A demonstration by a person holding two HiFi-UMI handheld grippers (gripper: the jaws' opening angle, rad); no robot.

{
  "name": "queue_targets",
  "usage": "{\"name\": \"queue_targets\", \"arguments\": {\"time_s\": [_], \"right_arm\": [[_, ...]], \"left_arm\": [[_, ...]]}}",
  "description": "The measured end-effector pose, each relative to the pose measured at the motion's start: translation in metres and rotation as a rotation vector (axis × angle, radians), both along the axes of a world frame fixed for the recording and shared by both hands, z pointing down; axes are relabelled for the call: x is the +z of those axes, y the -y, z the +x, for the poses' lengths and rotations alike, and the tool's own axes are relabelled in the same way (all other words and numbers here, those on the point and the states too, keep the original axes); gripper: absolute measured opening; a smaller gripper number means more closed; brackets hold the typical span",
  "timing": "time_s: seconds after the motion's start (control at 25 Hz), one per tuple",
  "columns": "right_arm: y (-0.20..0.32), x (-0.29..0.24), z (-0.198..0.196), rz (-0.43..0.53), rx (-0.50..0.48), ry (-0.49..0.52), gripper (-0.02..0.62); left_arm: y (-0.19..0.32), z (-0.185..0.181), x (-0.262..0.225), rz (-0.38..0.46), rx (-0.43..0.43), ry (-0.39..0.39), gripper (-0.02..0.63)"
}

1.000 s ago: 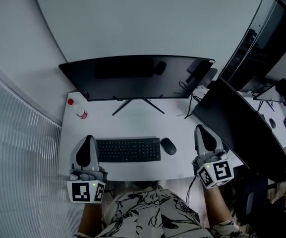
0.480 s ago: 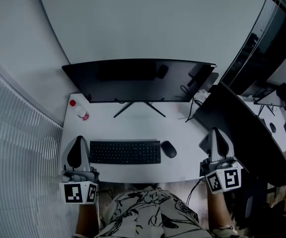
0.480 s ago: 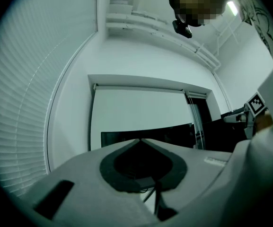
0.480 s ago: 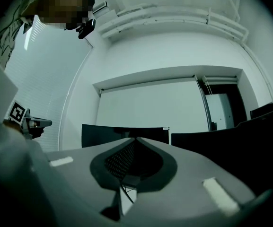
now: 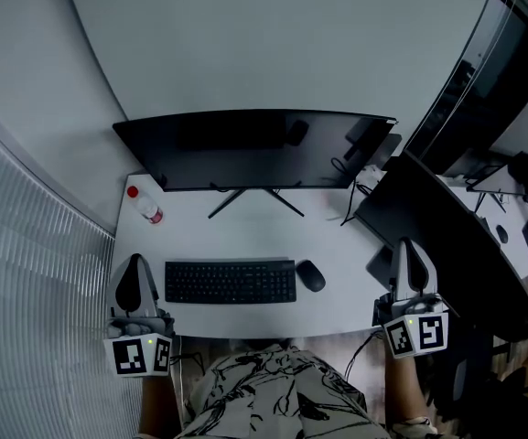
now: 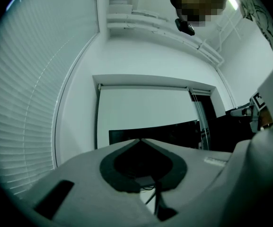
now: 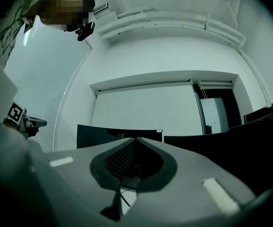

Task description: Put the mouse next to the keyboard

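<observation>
Small black mouse (image 5: 310,275) lies just beside flat black keyboard (image 5: 231,282) on white worktop (image 5: 245,231): placement looks complete. Left gripper (image 5: 136,260) and right gripper (image 5: 408,243) pressed together, empty. Probably no further move needed.

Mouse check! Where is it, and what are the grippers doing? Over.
Left gripper and right gripper shut, empty, by the desk's near corners. Mouse on desk, just right of keyboard. Nothing in the way.

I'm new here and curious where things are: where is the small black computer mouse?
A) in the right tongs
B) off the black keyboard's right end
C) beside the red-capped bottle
B: the small black computer mouse lies on the white desk just off the black keyboard's right end.
</observation>
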State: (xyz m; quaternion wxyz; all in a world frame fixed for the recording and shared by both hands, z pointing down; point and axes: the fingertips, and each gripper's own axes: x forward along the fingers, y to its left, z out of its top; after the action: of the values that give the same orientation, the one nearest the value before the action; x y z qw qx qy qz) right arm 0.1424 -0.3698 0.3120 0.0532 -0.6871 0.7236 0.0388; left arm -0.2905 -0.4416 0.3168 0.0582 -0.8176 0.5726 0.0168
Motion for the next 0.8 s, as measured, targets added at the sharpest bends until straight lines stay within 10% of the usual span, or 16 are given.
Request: {"name": "queue_targets", "arguments": {"time_s": [0.8], "right_arm": [[0.008, 0.006, -0.031, -0.032, -0.085, -0.03, 0.005]], "left_arm": [[-0.005, 0.009, -0.003, 0.003, 0.029, -0.001, -0.003]]}}
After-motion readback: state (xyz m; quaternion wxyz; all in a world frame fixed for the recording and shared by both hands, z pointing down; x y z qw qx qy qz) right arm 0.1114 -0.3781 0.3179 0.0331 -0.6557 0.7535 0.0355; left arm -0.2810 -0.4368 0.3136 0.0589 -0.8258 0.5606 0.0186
